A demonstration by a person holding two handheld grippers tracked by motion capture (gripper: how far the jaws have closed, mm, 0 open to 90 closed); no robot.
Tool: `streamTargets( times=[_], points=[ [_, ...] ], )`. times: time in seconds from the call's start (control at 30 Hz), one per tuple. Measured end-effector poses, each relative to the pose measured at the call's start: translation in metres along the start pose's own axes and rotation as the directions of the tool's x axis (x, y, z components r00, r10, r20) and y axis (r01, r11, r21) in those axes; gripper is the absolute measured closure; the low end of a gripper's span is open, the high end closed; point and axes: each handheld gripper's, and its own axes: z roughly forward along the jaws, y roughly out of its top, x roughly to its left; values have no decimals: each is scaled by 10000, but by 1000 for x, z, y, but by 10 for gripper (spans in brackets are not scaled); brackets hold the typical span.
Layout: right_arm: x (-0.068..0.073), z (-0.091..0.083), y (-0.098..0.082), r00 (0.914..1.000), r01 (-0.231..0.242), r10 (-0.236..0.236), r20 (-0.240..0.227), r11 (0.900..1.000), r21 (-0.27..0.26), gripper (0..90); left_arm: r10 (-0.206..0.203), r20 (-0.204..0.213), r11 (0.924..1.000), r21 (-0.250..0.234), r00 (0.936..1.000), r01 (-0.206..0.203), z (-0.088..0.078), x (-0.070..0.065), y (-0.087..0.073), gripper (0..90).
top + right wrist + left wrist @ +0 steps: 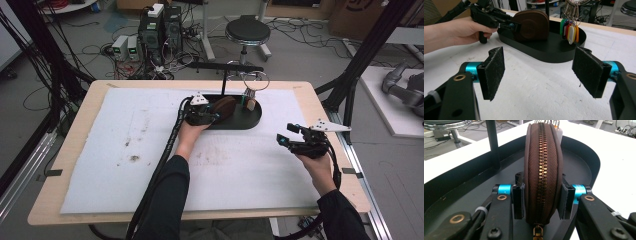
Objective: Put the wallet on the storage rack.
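The left hand-held gripper clamps the brown zippered pouch upright in the black tray, probably releasing; next, lift clear. The right hand-held gripper waits open beside the tray.

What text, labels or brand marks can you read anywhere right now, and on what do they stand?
None can be read.
Brown zip pouch: no lettering shows on it.
Coloured key tags: too small to tell any print.
Cardboard box at the far wall: a dark mark, cut off and blurred.
Black tray: no label in sight.
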Motion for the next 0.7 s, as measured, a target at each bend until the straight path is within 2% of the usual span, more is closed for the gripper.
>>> streamTargets(
  times=[0.27,0.5,0.63,0.7],
  points=[
    [0,-1,0,10000,21,-21,38,10000,-12,270,120,-194,9993,365,9997,-112,1,-1,-1,565],
    [0,-1,0,10000,21,-21,48,10000,-68,270,306,-267,9989,370,9992,-296,0,-3,1,571],
    [0,-1,0,10000,-5,5,34,10000,-66,270,418,-470,9981,464,9980,-396,-4,-2,3,558],
    [0,-1,0,10000,38,-37,24,9999,-94,270,419,-646,9978,531,9970,-385,-5,-1,5,517]
  ],
)
